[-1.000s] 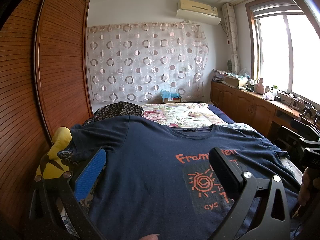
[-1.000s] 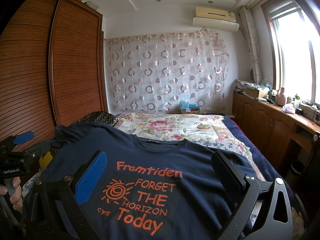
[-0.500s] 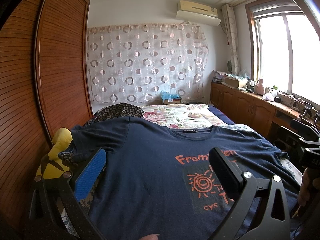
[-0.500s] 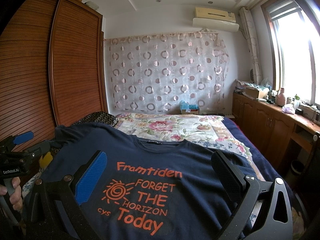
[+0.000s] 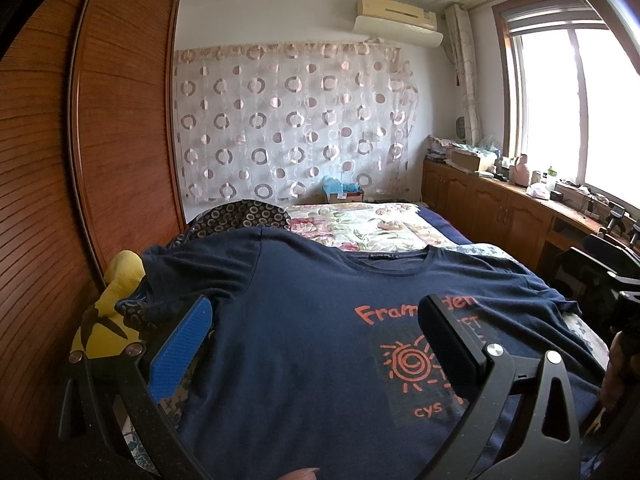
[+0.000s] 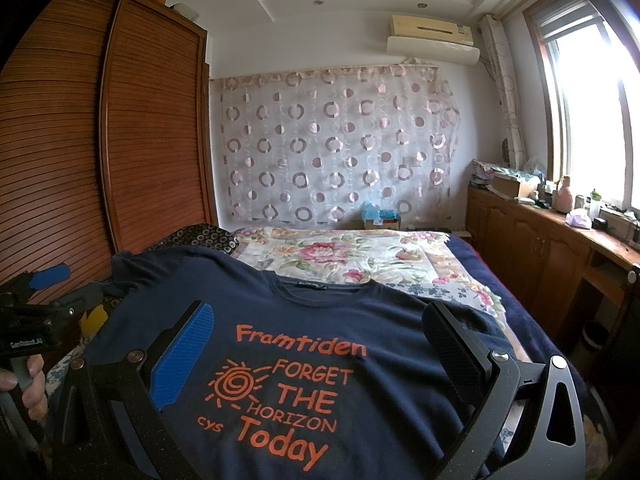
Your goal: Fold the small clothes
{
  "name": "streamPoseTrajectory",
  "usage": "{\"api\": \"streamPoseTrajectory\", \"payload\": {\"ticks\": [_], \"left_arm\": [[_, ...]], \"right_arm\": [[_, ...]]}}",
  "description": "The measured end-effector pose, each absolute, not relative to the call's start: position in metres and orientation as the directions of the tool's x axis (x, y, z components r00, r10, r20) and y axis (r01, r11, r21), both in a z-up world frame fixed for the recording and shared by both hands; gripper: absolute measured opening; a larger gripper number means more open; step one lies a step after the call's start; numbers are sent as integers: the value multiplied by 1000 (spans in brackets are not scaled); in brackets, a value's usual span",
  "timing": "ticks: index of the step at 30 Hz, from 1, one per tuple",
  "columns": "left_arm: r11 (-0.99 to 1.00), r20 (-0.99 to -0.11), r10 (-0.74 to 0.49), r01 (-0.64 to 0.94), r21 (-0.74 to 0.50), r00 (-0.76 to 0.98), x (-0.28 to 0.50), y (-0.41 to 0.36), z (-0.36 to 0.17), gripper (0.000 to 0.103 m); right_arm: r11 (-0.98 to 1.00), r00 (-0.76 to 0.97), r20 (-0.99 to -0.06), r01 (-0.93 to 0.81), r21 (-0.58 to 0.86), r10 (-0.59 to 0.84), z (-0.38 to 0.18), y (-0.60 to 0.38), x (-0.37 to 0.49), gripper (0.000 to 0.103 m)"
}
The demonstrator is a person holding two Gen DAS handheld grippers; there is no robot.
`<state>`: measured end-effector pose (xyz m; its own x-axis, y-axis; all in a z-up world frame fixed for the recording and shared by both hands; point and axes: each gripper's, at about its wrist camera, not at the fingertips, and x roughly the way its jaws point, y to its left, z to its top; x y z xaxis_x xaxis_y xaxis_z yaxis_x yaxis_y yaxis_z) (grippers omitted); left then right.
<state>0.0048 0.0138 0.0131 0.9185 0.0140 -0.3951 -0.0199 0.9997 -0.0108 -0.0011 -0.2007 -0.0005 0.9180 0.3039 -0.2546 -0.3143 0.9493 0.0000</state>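
A navy T-shirt (image 5: 304,320) with orange print lies spread flat, front up, on the bed; it also shows in the right wrist view (image 6: 360,320). My left gripper (image 5: 316,320) is open and empty, held above the shirt's left half. My right gripper (image 6: 320,328) is open and empty, held above the printed chest. The left gripper also appears at the left edge of the right wrist view (image 6: 44,300), and the right gripper at the right edge of the left wrist view (image 5: 612,280).
A floral bedspread (image 6: 340,256) covers the bed beyond the shirt. A patterned dark pillow (image 5: 240,216) and a yellow plush toy (image 5: 108,312) lie at the left. A wooden wardrobe (image 5: 80,180) stands left; a wooden cabinet (image 6: 540,240) runs along the right wall.
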Motion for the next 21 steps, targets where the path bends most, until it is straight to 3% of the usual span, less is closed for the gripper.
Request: {"api": "streamPoseTrajectory", "payload": {"ticks": [21], "left_arm": [[1000, -514, 30, -22, 23, 857, 61, 88, -29, 103]], "right_arm": [[870, 816, -368, -492, -35, 446, -17, -172, 42, 103]]}}
